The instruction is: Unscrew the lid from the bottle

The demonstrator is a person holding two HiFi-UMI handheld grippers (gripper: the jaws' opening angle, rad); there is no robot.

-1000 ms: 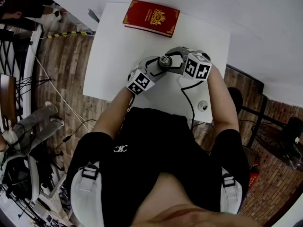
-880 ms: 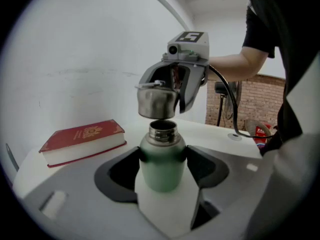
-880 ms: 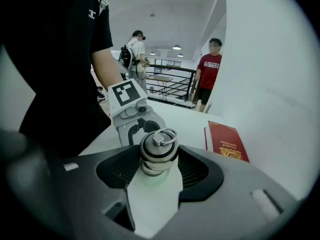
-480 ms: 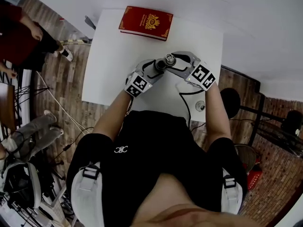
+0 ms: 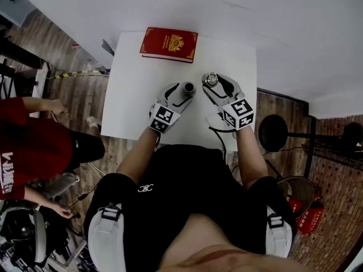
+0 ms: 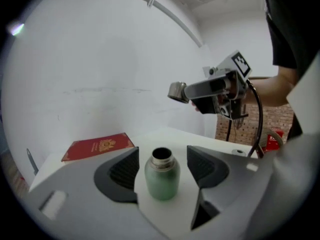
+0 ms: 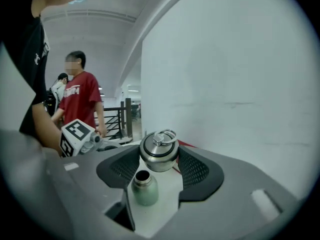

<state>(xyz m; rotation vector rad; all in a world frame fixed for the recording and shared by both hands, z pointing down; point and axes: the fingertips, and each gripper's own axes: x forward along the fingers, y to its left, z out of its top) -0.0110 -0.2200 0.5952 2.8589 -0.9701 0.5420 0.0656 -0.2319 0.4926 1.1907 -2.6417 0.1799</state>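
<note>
Right hand-held gripper (image 7: 159, 168) tight on lid (image 7: 159, 152)

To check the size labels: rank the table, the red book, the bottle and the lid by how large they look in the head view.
1. White table.
2. Red book.
3. Bottle and lid: alike from above; the lid, held in the right gripper, may sit nearer the camera, so unranked.

My head view looks steeply down on the tabletop (image 5: 133, 95); each gripper view rides low, close behind its fingers (image 6: 120, 176), facing across it. All three share the bottle (image 5: 185, 89).
</note>
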